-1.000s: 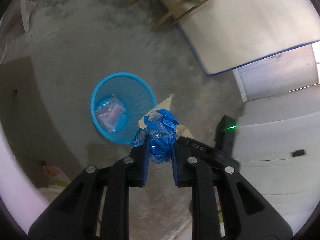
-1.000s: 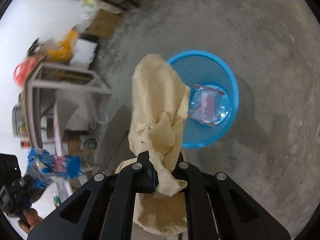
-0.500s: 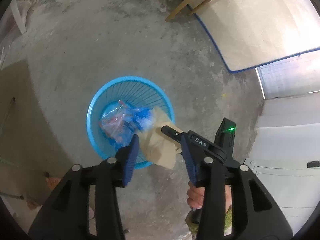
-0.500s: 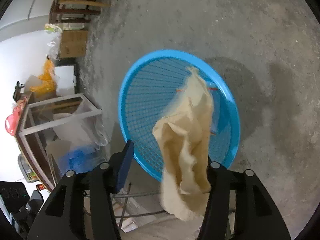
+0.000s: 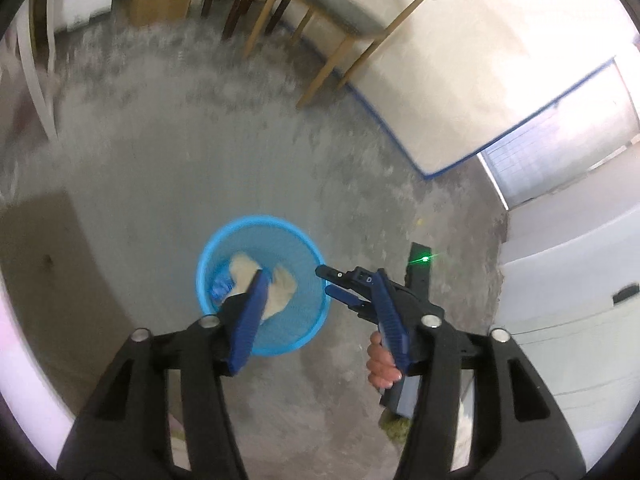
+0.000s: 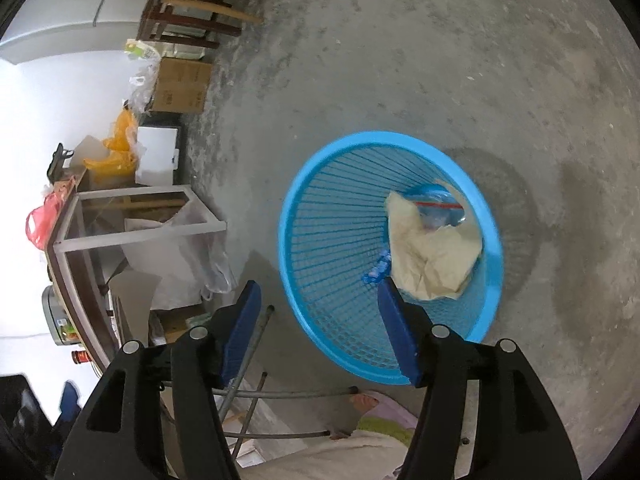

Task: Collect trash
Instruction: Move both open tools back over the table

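Observation:
A round blue mesh basket (image 5: pixel 312 316) (image 6: pixel 328 240) stands on the concrete floor. Inside it lie a crumpled beige paper (image 5: pixel 282 292) (image 6: pixel 432 256), a blue plastic wrapper (image 5: pixel 219 289) (image 6: pixel 376 270) and a clear bag with a red strip (image 6: pixel 438 208). My left gripper (image 5: pixel 318 284) hangs above the basket, its jaws opening with nothing between them. My right gripper (image 6: pixel 318 290) is over the basket's near rim, its jaws also opening and empty. In the left wrist view the right gripper (image 5: pixel 340 286), held by a hand (image 5: pixel 380 364), shows beside the basket.
Wooden chairs and a table (image 5: pixel 344 12) stand at the far wall. A cardboard box (image 6: pixel 182 84), orange bags (image 6: pixel 120 148), a white frame table (image 6: pixel 132 216) and a metal stool frame (image 6: pixel 256 360) crowd the left of the right wrist view. A foot (image 6: pixel 364 402) is near the basket.
Both grippers opened and dropped their loads: the blue wrapper and the beige paper fell into the basket. The left gripper has risen away from the basket.

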